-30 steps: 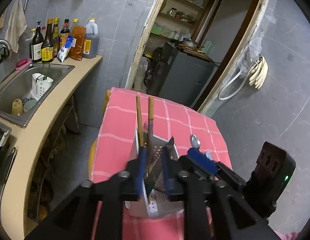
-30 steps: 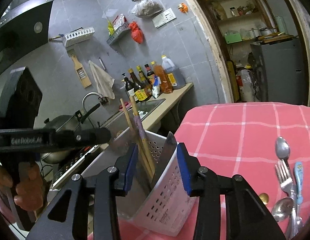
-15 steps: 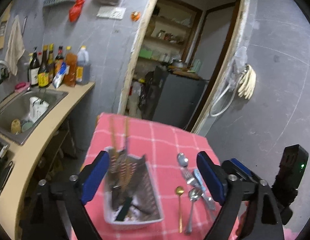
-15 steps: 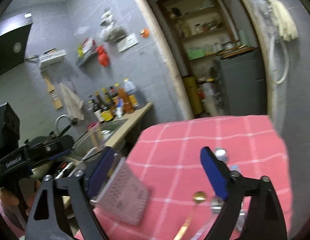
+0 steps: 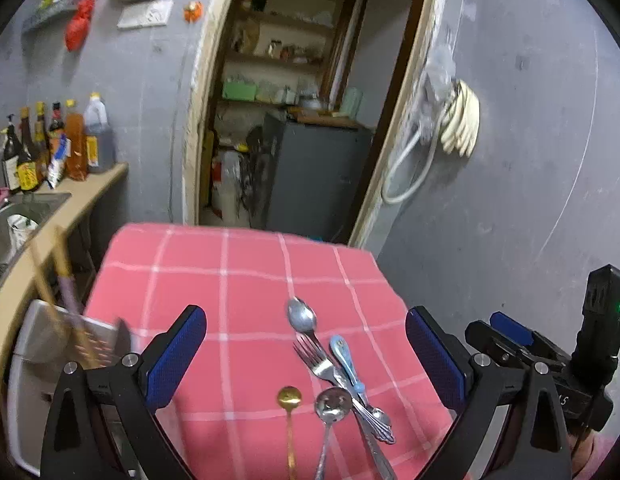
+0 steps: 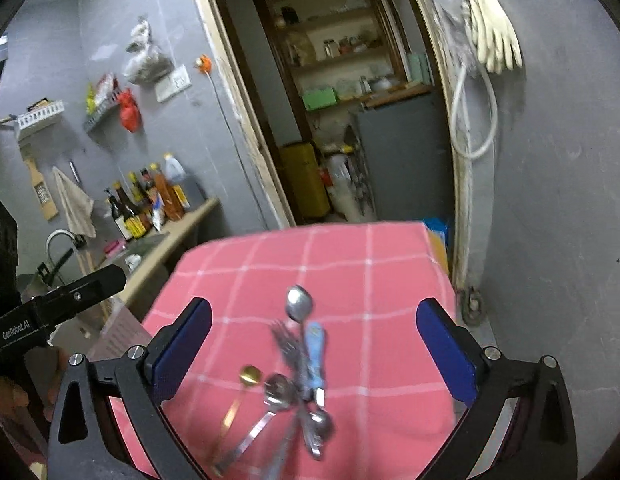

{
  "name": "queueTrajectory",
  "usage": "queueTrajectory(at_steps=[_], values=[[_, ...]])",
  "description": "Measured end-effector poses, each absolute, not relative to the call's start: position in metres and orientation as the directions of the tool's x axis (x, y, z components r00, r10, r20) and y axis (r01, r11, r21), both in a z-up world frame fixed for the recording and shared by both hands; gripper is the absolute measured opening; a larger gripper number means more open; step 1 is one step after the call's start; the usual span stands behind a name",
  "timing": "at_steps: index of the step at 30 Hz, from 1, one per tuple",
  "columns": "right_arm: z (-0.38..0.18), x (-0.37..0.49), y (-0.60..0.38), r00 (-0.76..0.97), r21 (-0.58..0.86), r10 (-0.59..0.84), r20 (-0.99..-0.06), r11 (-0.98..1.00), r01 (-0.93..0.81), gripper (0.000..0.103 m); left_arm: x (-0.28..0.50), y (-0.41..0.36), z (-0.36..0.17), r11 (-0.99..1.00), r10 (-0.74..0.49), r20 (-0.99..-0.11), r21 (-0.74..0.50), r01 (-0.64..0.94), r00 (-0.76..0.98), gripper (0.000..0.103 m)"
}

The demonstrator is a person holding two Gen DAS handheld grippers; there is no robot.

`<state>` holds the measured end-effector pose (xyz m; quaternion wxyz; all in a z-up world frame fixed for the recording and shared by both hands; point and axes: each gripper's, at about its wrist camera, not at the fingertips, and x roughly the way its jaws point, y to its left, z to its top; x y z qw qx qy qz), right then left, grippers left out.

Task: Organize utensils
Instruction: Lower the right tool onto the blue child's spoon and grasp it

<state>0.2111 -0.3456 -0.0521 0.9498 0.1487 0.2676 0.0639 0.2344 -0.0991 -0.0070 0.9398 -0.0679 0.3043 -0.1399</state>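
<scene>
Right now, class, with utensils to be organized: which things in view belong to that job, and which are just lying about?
Belong to the job:
- fork
- gold spoon
- blue-handled spoon
- silver spoons
- white utensil basket with chopsticks
- left gripper and right gripper, jaws open

Just lying about:
- sauce bottles
- rubber gloves
- red bag

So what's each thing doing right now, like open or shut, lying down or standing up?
left gripper: open, empty, jaws just opened wide
right gripper: open, empty, jaws just opened wide
white basket: on the table's left edge, chopsticks sticking up
fork: lying flat on cloth
gold spoon: lying flat
blue-handled spoon: lying flat, against the fork
</scene>
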Motion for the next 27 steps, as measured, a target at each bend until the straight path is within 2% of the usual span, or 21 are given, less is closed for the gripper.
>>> queueTrajectory(at_steps=[8,13,15,16,17,19,23,27], values=[[-0.103,0.247,-0.361,0.77,0.338,0.276,-0.576,0.938,-0.083,0.101,0.259,-0.122,-0.062,0.967,-0.255,-0.693,-0.185,0.177,0.674,0.1],[-0.135,0.278,-0.358,0.702,0.387,0.37,-0.608,0.911,-0.145,0.1,0.267,-0.118,-0.095,0.969,-0.242,-0.764,-0.216,0.117,0.597,0.1],[-0.145,0.287,-0.353,0.678,0.399,0.398,-0.618,0.902,-0.166,0.099,0.27,-0.113,-0.106,0.967,-0.246,-0.781,-0.239,0.089,0.575,0.091],[-0.149,0.293,-0.349,0.666,0.407,0.417,-0.619,0.895,-0.182,0.095,0.272,-0.111,-0.111,0.963,-0.257,-0.79,-0.255,0.083,0.556,0.081],[-0.153,0.298,-0.345,0.655,0.409,0.429,-0.622,0.891,-0.196,0.087,0.274,-0.11,-0.116,0.961,-0.265,-0.799,-0.267,0.078,0.54,0.071],[-0.161,0.305,-0.337,0.633,0.404,0.445,-0.633,0.888,-0.22,0.074,0.279,-0.11,-0.127,0.958,-0.273,-0.817,-0.279,0.066,0.508,0.059],[-0.174,0.322,-0.323,0.591,0.42,0.486,-0.644,0.87,-0.258,0.062,0.289,-0.109,-0.143,0.95,-0.296,-0.835,-0.306,0.054,0.464,0.046],[-0.184,0.336,-0.31,0.555,0.441,0.522,-0.648,0.851,-0.286,0.055,0.295,-0.109,-0.152,0.947,-0.312,-0.847,-0.316,0.063,0.431,0.044]])
